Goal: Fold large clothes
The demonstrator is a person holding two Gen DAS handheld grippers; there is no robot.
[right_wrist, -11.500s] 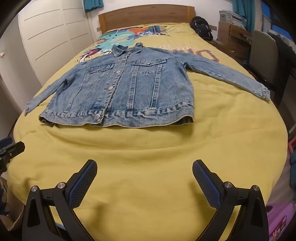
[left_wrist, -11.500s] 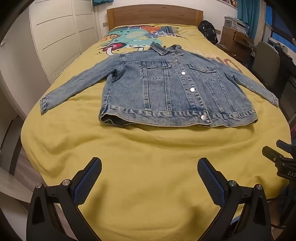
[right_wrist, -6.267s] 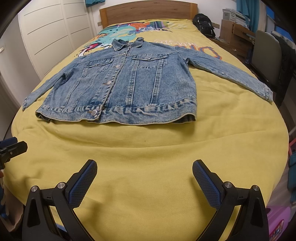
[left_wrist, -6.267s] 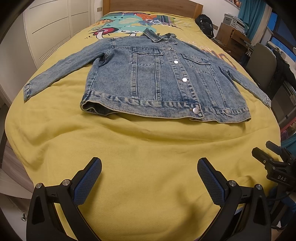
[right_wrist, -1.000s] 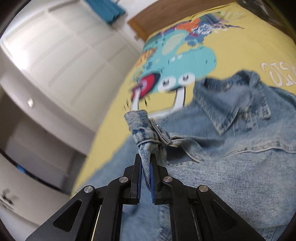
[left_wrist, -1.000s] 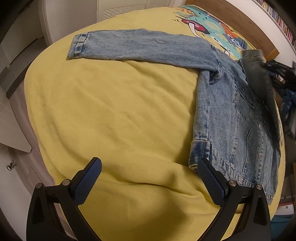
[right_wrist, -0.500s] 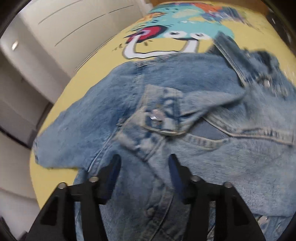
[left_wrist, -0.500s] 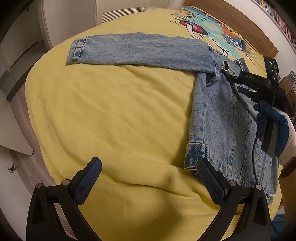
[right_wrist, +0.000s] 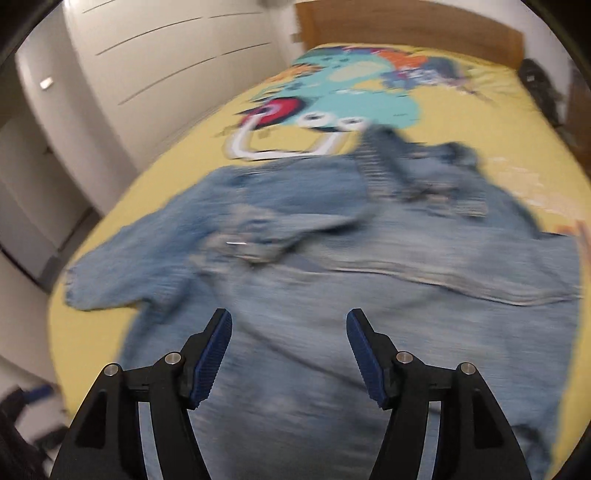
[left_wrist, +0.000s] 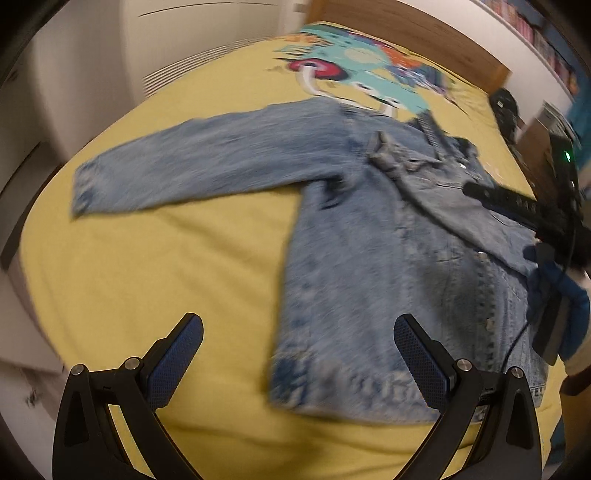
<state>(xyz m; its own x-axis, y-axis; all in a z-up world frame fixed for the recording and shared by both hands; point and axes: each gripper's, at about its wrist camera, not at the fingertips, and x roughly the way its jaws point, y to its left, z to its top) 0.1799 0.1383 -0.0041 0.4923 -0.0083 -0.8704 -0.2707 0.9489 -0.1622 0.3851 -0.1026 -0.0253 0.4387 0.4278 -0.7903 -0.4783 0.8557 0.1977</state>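
A blue denim jacket (left_wrist: 376, 258) lies front up on the yellow bedspread (left_wrist: 147, 266). Its one sleeve (left_wrist: 207, 162) stretches out flat to the left. The other sleeve is folded across the chest, its cuff (right_wrist: 251, 243) lying by the shoulder. My left gripper (left_wrist: 295, 350) hangs open above the jacket's hem corner with nothing between its fingers. My right gripper (right_wrist: 288, 332) is above the jacket's body, its jaws opening and holding nothing. In the left wrist view the right gripper (left_wrist: 528, 210) shows at the right edge over the jacket.
A wooden headboard (right_wrist: 406, 26) ends the bed at the far side, past a cartoon print (right_wrist: 351, 81) on the spread. White wardrobe doors (right_wrist: 166, 55) run along the left. A black bag (left_wrist: 506, 107) lies at the bed's far right corner.
My right gripper let go of the sleeve cuff, which dropped onto the jacket's chest, and drew back with its jaws widening. My left gripper swung toward the jacket, staying open.
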